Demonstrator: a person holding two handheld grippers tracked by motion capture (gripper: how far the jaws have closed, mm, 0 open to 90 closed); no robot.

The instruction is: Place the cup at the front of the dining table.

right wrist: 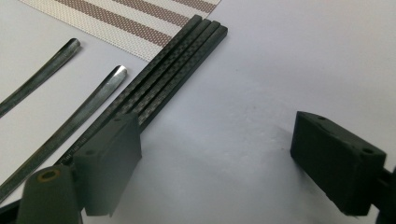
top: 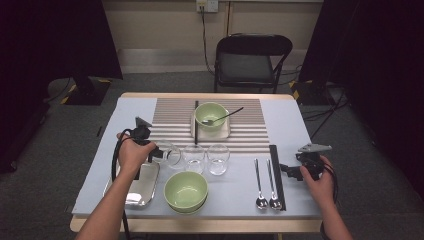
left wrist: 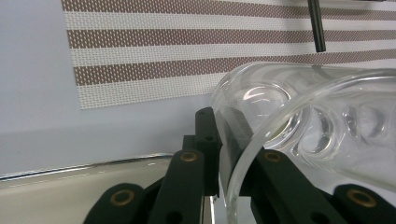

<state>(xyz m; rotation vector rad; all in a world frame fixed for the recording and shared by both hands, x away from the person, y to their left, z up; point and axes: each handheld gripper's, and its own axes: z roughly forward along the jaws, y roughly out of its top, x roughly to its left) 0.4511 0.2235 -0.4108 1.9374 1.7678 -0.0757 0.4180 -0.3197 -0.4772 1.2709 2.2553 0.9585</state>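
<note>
Left gripper [top: 159, 151]: black body, grey three-cornered plate, looping black cable, brass-ringed screws. Right gripper [top: 286, 168]: same build, blocky black pads. Forearms bare.

Three glasses [top: 195, 157] stand in a row in the middle of the table [top: 295, 125]. Behind them, a bowl with a spoon [top: 211, 114] sits on the striped mat [top: 250, 120]. Another bowl [top: 186, 190] sits before them, a tray [top: 141, 185] at its left, two spoons [top: 265, 185] at its right

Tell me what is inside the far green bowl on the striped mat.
In the far green bowl a spoon rests, its bowl end inside and its dark handle sticking out over the rim to the right. Nothing else shows in it; the bottom under the spoon is covered.
</note>
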